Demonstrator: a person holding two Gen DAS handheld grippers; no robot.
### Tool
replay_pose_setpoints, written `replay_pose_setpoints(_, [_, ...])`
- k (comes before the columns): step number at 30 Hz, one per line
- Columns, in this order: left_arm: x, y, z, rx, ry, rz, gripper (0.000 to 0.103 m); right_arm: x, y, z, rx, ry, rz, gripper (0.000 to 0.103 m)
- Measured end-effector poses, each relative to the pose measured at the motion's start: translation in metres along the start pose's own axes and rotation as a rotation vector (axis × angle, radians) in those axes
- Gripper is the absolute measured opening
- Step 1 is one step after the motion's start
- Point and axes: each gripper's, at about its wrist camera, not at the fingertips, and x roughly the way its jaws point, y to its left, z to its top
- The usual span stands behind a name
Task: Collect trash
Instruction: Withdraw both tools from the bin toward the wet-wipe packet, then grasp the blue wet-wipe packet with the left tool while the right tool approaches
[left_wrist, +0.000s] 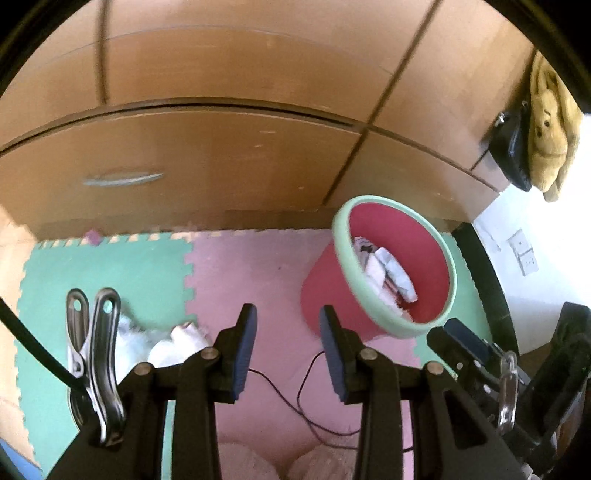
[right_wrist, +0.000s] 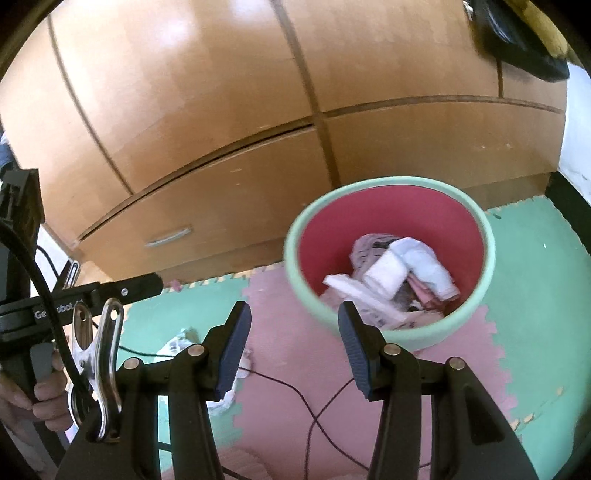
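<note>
Trash (right_wrist: 388, 280), crumpled paper and wrappers, is already sitting in the red bin (right_wrist: 391, 206) with the mint rim, at about one o'clock in the right wrist view. One more white crumpled scrap (left_wrist: 173, 341) is lying on the green floor mat (left_wrist: 110, 269), at about nine o'clock from the left gripper (left_wrist: 288, 349).

Both sets of jaws are standing released, nothing between them: the left gripper is looking down over the pink mat, the right gripper (right_wrist: 291, 349) is hovering just short of the bin's near rim.

The step in hand looks like going for that last scrap. The left gripper is the nearer one, so it should be swinging toward nine o'clock and dropping straight over the paper with the jaws straddling the bulk of it, not a loose corner. A thin black cable (left_wrist: 306, 406) is trailing across the mat at six o'clock; keeping the jaws clear of it matters, or it gets dragged along. Crumpled paper gives, so a firm closing should hold it.
</note>
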Motion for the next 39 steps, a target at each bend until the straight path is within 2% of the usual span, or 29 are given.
replay_pose_setpoints(8, [-0.054, 0.064, -0.041, -0.1, -0.035, 0.09, 0.037, -0.009, 0.05, -0.02, -0.099, 0.025, 0.07, 0.05])
replay_pose_setpoints(16, [-0.074, 0.141, -0.076, -0.271, -0.044, 0.211, 0.037, 0.009, 0.099, -0.038, -0.206, 0.1, 0.145, 0.05])
replay_pose_setpoints(26, [-0.059, 0.226, -0.103, -0.416, 0.02, 0.27, 0.037, 0.057, 0.16, -0.054, -0.296, 0.221, 0.196, 0.05])
replay_pose_setpoints(33, [-0.034, 0.276, -0.122, -0.533, 0.055, 0.248, 0.037, 0.11, 0.203, -0.065, -0.367, 0.328, 0.233, 0.05])
replay_pose_setpoints(39, [-0.002, 0.301, -0.134, -0.575, 0.105, 0.227, 0.038, 0.164, 0.237, -0.076, -0.427, 0.428, 0.269, 0.05])
